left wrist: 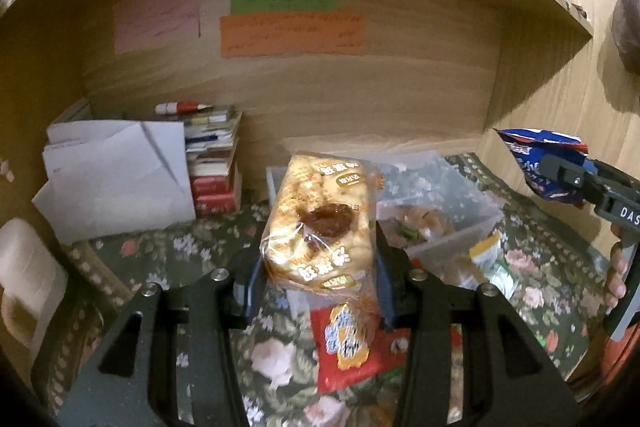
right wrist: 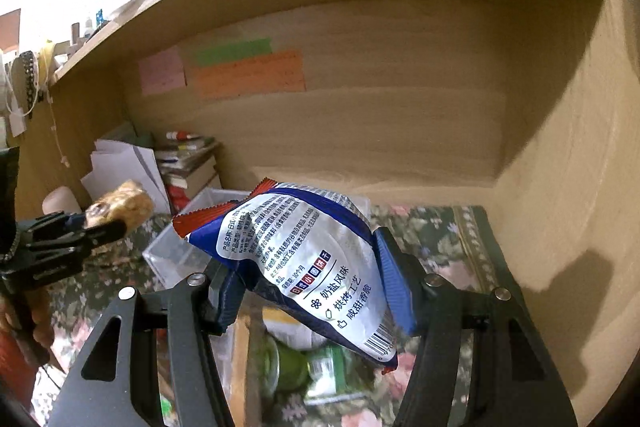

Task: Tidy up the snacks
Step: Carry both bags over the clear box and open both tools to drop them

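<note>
My left gripper point(left wrist: 316, 287) is shut on a clear-wrapped bread bun point(left wrist: 320, 223) with a dark jam centre, held above the floral tablecloth. It also shows in the right wrist view point(right wrist: 120, 207) at the left. My right gripper point(right wrist: 312, 291) is shut on a blue and white biscuit bag point(right wrist: 312, 259) with red ends. That bag shows in the left wrist view point(left wrist: 544, 163) at the right. A clear plastic bin point(left wrist: 448, 207) stands behind both, with a few snacks inside. A red snack packet point(left wrist: 352, 351) lies on the cloth under the bun.
A wooden shelf alcove point(left wrist: 360, 87) with coloured paper notes encloses the desk. A stack of books point(left wrist: 216, 163) and white papers point(left wrist: 116, 179) stand at the back left. A green packet point(right wrist: 320, 367) and yellow-green packet point(left wrist: 492, 263) lie on the cloth.
</note>
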The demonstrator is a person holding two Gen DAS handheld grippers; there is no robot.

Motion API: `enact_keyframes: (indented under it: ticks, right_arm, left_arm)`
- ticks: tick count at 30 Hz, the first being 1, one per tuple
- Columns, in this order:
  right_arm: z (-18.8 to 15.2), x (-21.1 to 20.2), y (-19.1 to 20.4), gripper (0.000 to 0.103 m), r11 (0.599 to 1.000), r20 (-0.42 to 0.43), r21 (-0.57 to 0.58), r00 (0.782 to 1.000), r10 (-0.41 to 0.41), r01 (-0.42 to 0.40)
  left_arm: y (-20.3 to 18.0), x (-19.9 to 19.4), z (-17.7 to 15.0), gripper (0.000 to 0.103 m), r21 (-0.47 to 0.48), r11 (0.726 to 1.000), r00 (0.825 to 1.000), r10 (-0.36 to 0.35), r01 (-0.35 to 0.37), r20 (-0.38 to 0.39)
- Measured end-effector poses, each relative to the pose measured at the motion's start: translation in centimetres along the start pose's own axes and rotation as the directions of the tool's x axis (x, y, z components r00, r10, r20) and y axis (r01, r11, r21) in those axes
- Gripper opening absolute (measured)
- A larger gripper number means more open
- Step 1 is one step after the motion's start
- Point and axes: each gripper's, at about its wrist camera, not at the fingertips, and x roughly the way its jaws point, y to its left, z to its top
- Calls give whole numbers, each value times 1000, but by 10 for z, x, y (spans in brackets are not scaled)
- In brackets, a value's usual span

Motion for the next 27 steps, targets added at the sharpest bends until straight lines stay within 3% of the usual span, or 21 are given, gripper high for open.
enact_keyframes:
  ticks: [11,27]
  right_arm:
    - [15,56,-5,56,999,-70,32,997,42,-39]
    - [7,118,-4,57,999,-235,6,971,39,-39]
  left_arm:
    - [-8,45,24,45,-2,1000,999,-22,22,-33]
    - [-6,115,21,46,-12,999,986,-37,36,-162]
